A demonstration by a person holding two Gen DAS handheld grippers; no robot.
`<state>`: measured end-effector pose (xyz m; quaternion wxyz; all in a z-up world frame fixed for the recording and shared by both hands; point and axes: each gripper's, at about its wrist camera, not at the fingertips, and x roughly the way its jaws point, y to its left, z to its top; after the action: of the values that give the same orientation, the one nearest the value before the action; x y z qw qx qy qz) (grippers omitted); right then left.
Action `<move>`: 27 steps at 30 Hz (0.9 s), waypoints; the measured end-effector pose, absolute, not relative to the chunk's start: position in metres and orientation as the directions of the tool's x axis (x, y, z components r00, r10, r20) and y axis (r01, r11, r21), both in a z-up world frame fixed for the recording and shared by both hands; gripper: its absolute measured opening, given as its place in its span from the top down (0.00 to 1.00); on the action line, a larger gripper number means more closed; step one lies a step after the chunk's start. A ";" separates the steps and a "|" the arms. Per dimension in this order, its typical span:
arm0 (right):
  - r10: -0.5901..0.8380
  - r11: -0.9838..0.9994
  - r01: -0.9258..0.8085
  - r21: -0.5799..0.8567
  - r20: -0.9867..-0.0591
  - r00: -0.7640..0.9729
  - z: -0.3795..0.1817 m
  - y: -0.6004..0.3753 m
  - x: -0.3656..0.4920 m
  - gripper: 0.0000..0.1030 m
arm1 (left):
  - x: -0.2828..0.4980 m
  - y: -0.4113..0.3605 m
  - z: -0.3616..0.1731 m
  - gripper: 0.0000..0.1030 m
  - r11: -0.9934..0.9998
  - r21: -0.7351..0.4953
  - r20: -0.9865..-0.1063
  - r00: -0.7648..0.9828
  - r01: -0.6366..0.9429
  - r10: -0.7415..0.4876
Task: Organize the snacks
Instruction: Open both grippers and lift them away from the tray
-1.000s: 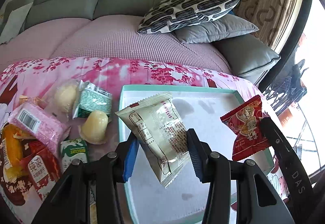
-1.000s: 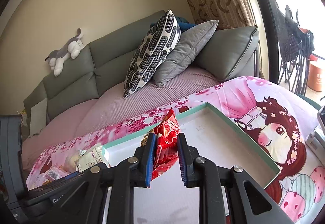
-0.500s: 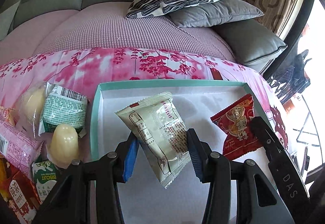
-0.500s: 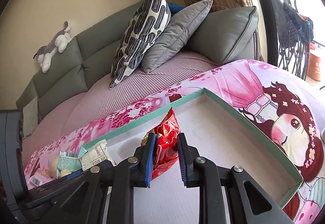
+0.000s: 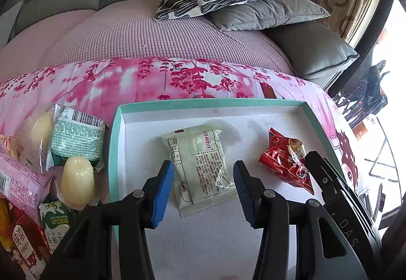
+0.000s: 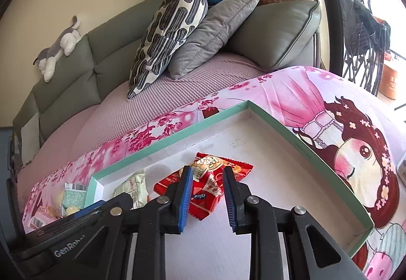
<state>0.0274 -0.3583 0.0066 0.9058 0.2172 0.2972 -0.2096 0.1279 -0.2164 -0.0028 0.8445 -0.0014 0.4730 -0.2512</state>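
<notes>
With both packets now lying flat on the floor of the teal-rimmed box (image 5: 114,153), each hand has let go; the left gripper (image 5: 203,178) has its fingers (image 5: 162,191) parted a little, jaws having just been opening, and the cream packet (image 5: 200,165) sits between and slightly beyond the tips, no pad pressing on it; its long axis runs away from the fingers, roughly along their line, tilted a touch to the left at the far end; the right gripper (image 6: 205,193) likewise has its jaws just eased apart, narrow gap, red packet (image 6: 205,188) lying between the tips and ahead of them, free of both pads as far as the view tells; seen from the left wrist, the red packet (image 5: 286,163) lies to the right of the left fingers, just beside the right gripper's black finger.

Judgement: drop-off done for these two; next pick likely comes from the loose pile left of the left fingers, outside the box on the pink cloth (image 5: 152,77): green-wrapped biscuit (image 5: 76,138), pale jelly cup (image 5: 77,186); left hand is the nearer one; its fingers must lift clear first, then swing left over the box wall.
</notes>
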 end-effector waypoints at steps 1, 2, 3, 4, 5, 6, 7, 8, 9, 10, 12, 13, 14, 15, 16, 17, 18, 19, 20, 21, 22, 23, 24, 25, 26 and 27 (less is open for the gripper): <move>-0.254 0.817 0.513 0.264 -0.634 0.730 0.008 -0.358 0.025 0.67 | 0.125 -0.216 0.001 0.46 0.874 -0.238 -0.799 0.427 0.423 -0.424; -0.257 0.816 0.517 0.257 -0.641 0.724 0.009 -0.358 0.023 0.56 | 0.123 -0.214 0.004 0.44 0.877 -0.233 -0.800 0.429 0.421 -0.419; -0.259 0.816 0.522 0.248 -0.650 0.714 0.010 -0.358 0.021 0.42 | 0.120 -0.213 0.007 0.41 0.879 -0.227 -0.801 0.433 0.418 -0.413; -0.261 0.816 0.526 0.239 -0.660 0.705 0.010 -0.357 0.019 0.41 | 0.117 -0.210 0.011 0.38 0.883 -0.221 -0.800 0.440 0.415 -0.408; -0.261 0.818 0.526 0.234 -0.665 0.700 0.011 -0.357 0.017 0.41 | 0.113 -0.207 0.015 0.36 0.886 -0.218 -0.797 0.449 0.410 -0.404; -0.259 0.820 0.525 0.229 -0.669 0.696 0.012 -0.355 0.015 0.40 | 0.110 -0.203 0.019 0.33 0.888 -0.217 -0.793 0.458 0.404 -0.402; -0.260 0.822 0.525 0.220 -0.676 0.690 0.013 -0.354 0.013 0.38 | 0.107 -0.200 0.022 0.28 0.892 -0.216 -0.788 0.468 0.398 -0.400; -0.263 0.825 0.525 0.209 -0.681 0.684 0.014 -0.351 0.011 0.35 | 0.104 -0.196 0.025 0.26 0.896 -0.212 -0.784 0.479 0.391 -0.395; -0.266 0.830 0.521 0.199 -0.681 0.683 0.016 -0.349 0.009 0.31 | 0.102 -0.193 0.028 0.24 0.900 -0.206 -0.780 0.492 0.383 -0.388; -0.267 0.836 0.516 0.189 -0.681 0.682 0.017 -0.346 0.006 0.29 | 0.099 -0.188 0.029 0.21 0.907 -0.194 -0.776 0.507 0.373 -0.375; -0.273 0.844 0.510 0.167 -0.686 0.675 0.019 -0.340 0.002 0.23 | 0.096 -0.179 0.029 0.13 0.926 -0.158 -0.777 0.535 0.343 -0.331; -0.275 0.846 0.509 0.158 -0.689 0.670 0.019 -0.337 0.000 0.21 | 0.094 -0.174 0.029 0.12 0.935 -0.139 -0.777 0.550 0.325 -0.307; -0.276 0.849 0.507 0.149 -0.693 0.666 0.019 -0.334 -0.001 0.16 | 0.093 -0.168 0.028 0.12 0.942 -0.128 -0.774 0.562 0.311 -0.291; -0.277 0.852 0.504 0.141 -0.697 0.662 0.019 -0.330 -0.002 0.13 | 0.091 -0.162 0.028 0.12 0.949 -0.116 -0.773 0.574 0.292 -0.271; -0.278 0.855 0.502 0.133 -0.699 0.658 0.019 -0.327 -0.003 0.12 | 0.091 -0.156 0.027 0.12 0.956 -0.106 -0.772 0.584 0.274 -0.252; -0.278 0.858 0.499 0.127 -0.701 0.656 0.019 -0.324 -0.004 0.11 | 0.089 -0.149 0.026 0.12 0.962 -0.097 -0.771 0.593 0.253 -0.234; -0.277 0.861 0.494 0.120 -0.704 0.654 0.019 -0.320 -0.004 0.10 | 0.088 -0.141 0.025 0.12 0.968 -0.092 -0.769 0.601 0.234 -0.219; -0.275 0.865 0.488 0.115 -0.705 0.654 0.019 -0.315 -0.004 0.08 | 0.088 -0.134 0.025 0.12 0.973 -0.088 -0.766 0.610 0.214 -0.204; -0.272 0.870 0.480 0.110 -0.706 0.654 0.019 -0.311 -0.004 0.04 | 0.085 -0.127 0.025 0.12 0.977 -0.084 -0.763 0.617 0.199 -0.191; -0.266 0.875 0.471 0.106 -0.708 0.654 0.018 -0.306 -0.004 0.01 | 0.084 -0.120 0.025 0.12 0.980 -0.078 -0.761 0.624 0.183 -0.177; -0.261 0.881 0.462 0.103 -0.710 0.654 0.018 -0.301 -0.003 0.01 | 0.082 -0.113 0.025 0.12 0.983 -0.070 -0.758 0.632 0.167 -0.161; -0.255 0.887 0.452 0.099 -0.710 0.657 0.019 -0.296 -0.002 0.01 | 0.080 -0.106 0.024 0.12 0.987 -0.060 -0.755 0.640 0.152 -0.144; -0.251 0.892 0.442 0.095 -0.709 0.659 0.019 -0.291 -0.002 0.00 | 0.078 -0.100 0.024 0.12 0.989 -0.049 -0.753 0.646 0.139 -0.128; -0.247 0.898 0.430 0.088 -0.709 0.661 0.019 -0.286 -0.001 0.00 | 0.076 -0.093 0.023 0.12 0.991 -0.037 -0.751 0.651 0.125 -0.110; -0.245 0.904 0.420 0.080 -0.708 0.663 0.020 -0.281 0.000 0.00 | 0.075 -0.087 0.021 0.12 0.994 -0.024 -0.752 0.653 0.111 -0.091; -0.245 0.908 0.412 0.074 -0.704 0.666 0.021 -0.276 0.000 0.00 | 0.073 -0.080 0.019 0.12 0.995 -0.013 -0.753 0.653 0.100 -0.076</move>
<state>0.0002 -0.2760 0.0206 0.9056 0.1141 0.3660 -0.1812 0.0732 -0.0800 0.0193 0.9091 0.0147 0.4136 -0.0483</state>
